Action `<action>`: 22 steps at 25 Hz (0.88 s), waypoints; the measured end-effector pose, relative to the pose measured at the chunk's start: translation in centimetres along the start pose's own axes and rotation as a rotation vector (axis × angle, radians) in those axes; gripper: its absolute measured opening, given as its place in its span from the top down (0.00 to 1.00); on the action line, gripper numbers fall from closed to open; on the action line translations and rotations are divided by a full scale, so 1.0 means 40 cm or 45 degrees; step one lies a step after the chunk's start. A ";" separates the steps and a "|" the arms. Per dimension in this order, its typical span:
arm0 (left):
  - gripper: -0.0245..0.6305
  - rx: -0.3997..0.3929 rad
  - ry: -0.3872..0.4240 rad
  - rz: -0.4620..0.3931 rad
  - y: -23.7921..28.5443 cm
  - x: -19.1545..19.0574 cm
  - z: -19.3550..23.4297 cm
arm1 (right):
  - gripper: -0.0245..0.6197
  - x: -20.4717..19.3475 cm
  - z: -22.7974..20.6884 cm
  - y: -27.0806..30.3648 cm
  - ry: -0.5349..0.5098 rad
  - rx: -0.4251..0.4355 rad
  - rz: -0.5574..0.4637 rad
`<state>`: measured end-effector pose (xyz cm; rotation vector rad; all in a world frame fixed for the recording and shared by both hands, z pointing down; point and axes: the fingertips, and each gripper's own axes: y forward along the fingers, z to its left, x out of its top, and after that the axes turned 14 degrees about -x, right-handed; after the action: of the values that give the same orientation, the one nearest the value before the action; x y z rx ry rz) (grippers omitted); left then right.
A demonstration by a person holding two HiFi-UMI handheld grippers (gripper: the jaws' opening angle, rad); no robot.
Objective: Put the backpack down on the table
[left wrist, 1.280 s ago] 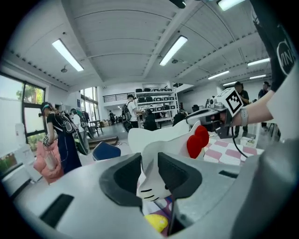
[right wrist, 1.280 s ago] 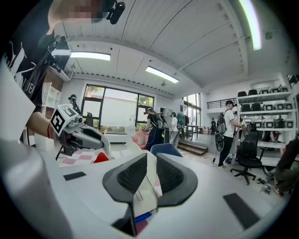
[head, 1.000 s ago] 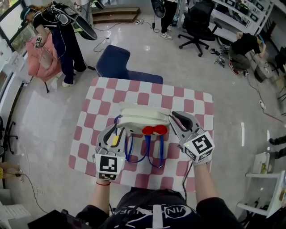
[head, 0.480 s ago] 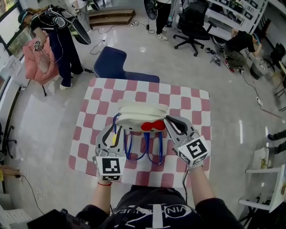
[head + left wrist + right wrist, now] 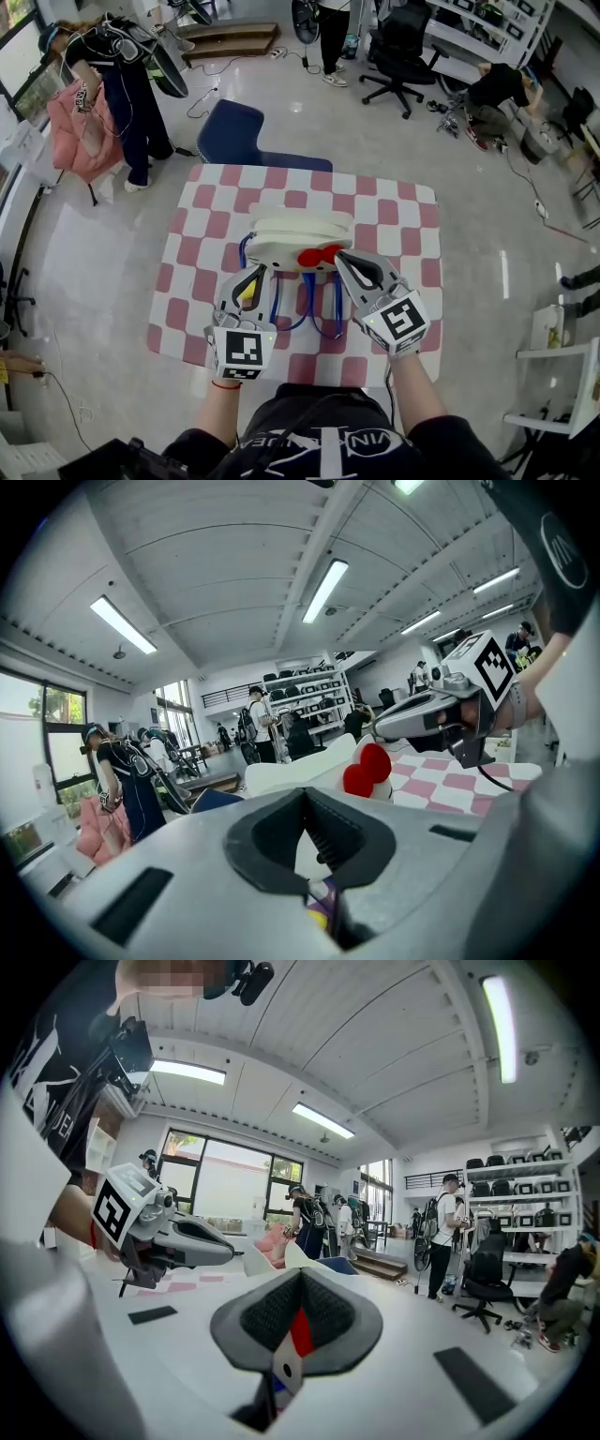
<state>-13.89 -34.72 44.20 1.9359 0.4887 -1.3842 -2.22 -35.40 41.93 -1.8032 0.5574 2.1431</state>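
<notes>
A white backpack (image 5: 295, 234) with a red bow (image 5: 317, 256) and blue straps (image 5: 323, 314) is over the middle of the red-and-white checkered table (image 5: 398, 211). Whether its bottom rests on the cloth I cannot tell. My left gripper (image 5: 255, 277) is shut at the pack's near left side, with a yellow and purple bit pinched between its jaws. My right gripper (image 5: 343, 262) is shut beside the bow on a red, white and blue strap tag (image 5: 289, 1354). The left gripper view shows the pack (image 5: 300, 775), the bow (image 5: 367, 769) and my right gripper (image 5: 389, 726) beyond it.
A dark blue chair (image 5: 234, 131) stands at the table's far edge. A rack of hanging clothes (image 5: 94, 103) is at the far left, a black office chair (image 5: 398, 47) at the back. Several people stand or sit further back. Cables lie on the floor.
The two grippers have drawn a little closer together, the right one shifting left toward the bow. The backpack stays over the same part of the table.
</notes>
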 end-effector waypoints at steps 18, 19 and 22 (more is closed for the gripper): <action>0.96 -0.117 -0.116 -0.043 -0.036 0.000 -0.111 | 0.96 -0.004 0.165 -0.082 0.101 0.014 0.023; 0.96 -0.121 -0.119 -0.046 -0.041 0.000 -0.116 | 0.96 -0.002 0.171 -0.086 0.106 0.016 0.021; 0.96 -0.132 -0.125 -0.059 -0.057 0.001 -0.127 | 0.96 -0.001 0.191 -0.099 0.114 0.021 0.023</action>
<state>-11.98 -29.48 44.37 1.7755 0.5501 -1.4464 -7.10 -28.35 42.63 -1.9002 0.6124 2.0713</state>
